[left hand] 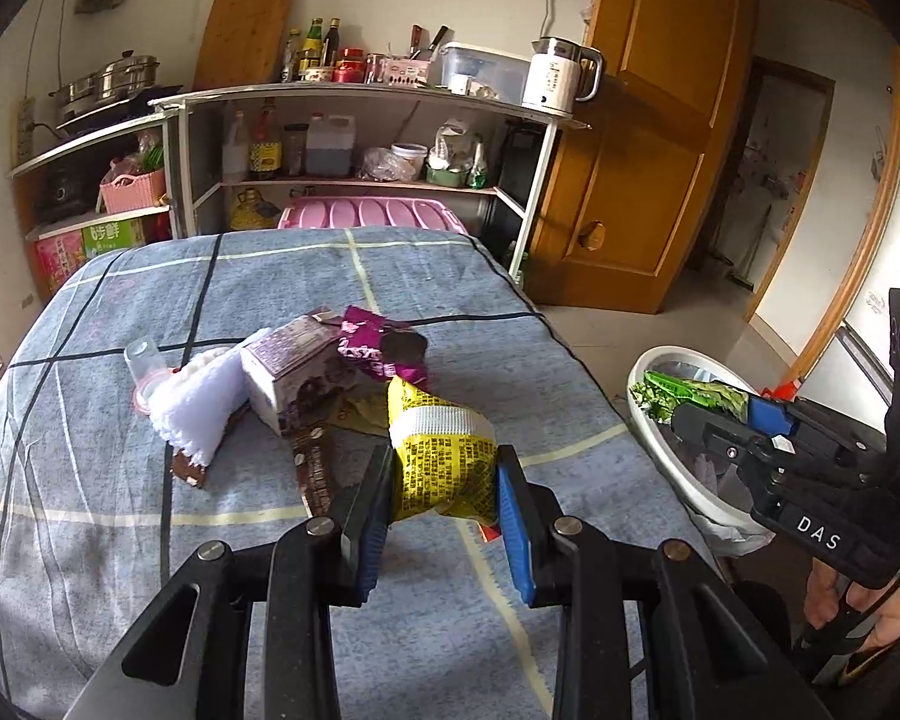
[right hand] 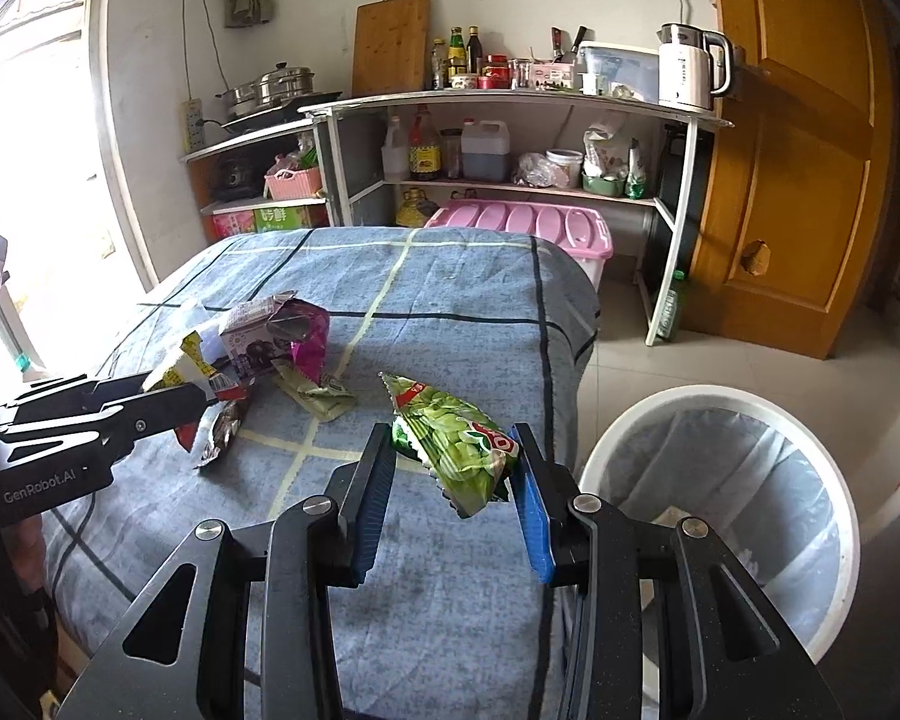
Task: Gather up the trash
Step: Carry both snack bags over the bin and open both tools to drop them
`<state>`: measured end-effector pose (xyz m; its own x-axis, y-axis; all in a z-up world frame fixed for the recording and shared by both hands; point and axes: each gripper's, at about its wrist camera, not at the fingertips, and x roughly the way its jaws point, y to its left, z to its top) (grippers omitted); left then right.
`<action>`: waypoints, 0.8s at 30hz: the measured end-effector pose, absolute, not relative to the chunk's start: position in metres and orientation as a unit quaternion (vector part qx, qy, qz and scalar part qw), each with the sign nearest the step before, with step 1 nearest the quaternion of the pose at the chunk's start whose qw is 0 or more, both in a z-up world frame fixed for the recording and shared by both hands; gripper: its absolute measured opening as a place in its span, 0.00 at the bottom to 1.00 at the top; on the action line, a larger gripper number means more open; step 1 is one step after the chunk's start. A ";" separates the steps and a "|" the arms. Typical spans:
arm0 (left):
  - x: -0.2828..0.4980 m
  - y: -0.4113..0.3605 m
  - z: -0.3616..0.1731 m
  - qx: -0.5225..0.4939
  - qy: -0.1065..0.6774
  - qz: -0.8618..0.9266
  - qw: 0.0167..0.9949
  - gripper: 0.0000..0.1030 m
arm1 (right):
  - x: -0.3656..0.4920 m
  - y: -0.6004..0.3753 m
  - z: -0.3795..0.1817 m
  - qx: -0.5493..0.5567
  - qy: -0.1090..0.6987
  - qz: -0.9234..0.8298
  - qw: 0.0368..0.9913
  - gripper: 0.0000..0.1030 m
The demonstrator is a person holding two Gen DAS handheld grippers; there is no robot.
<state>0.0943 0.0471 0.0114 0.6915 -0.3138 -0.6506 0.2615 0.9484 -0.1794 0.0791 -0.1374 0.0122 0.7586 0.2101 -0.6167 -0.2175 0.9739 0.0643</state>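
Note:
My left gripper (left hand: 444,474) is shut on a yellow snack packet (left hand: 441,456) over the blue checked bed cover (left hand: 120,480). Behind it lies a trash pile: a purple-white carton (left hand: 291,369), a magenta wrapper (left hand: 378,348), a brown wrapper (left hand: 315,468), a white fluffy cloth (left hand: 201,402) and a clear plastic cup (left hand: 144,360). My right gripper (right hand: 453,456) is shut on a green snack bag (right hand: 459,444), held near the bed's right edge beside the white bin (right hand: 720,408). The right gripper (left hand: 714,414) also shows over the bin (left hand: 678,360) in the left wrist view.
The bin has a plastic liner and stands on the tiled floor right of the bed. A shelf unit (right hand: 510,102) with bottles, a kettle (right hand: 687,69) and pots stands behind the bed. A pink storage box (right hand: 522,225) sits below it. A wooden door (right hand: 798,150) is at the right.

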 end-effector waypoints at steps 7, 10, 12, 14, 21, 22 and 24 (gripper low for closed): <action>0.099 0.002 0.017 -0.027 0.357 -0.202 0.912 0.33 | 0.070 -0.168 0.019 0.003 0.320 0.084 0.944 0.38; 0.103 -0.018 0.020 -0.021 0.354 -0.221 0.909 0.33 | 0.068 -0.182 0.019 0.009 0.319 0.070 0.945 0.38; 0.105 -0.034 0.022 -0.014 0.352 -0.235 0.906 0.33 | 0.066 -0.194 0.019 0.015 0.321 0.061 0.945 0.38; 0.108 -0.049 0.022 -0.010 0.353 -0.246 0.903 0.33 | 0.065 -0.205 0.017 0.019 0.322 0.051 0.945 0.38; 0.124 -0.099 0.013 0.001 0.368 -0.284 0.885 0.33 | 0.064 -0.246 0.006 0.031 0.336 0.014 0.941 0.38; 0.125 -0.106 0.010 0.003 0.372 -0.287 0.883 0.33 | 0.065 -0.251 0.004 0.031 0.340 0.010 0.940 0.38; 0.127 -0.119 0.006 0.006 0.377 -0.298 0.877 0.33 | 0.064 -0.261 -0.001 0.033 0.345 0.000 0.938 0.38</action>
<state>0.1268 -0.1191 0.0058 0.5390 -0.5182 -0.6640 0.5266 0.8226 -0.2145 0.0643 -0.2608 -0.0006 0.7626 0.0232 -0.6465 0.0220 0.9978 0.0618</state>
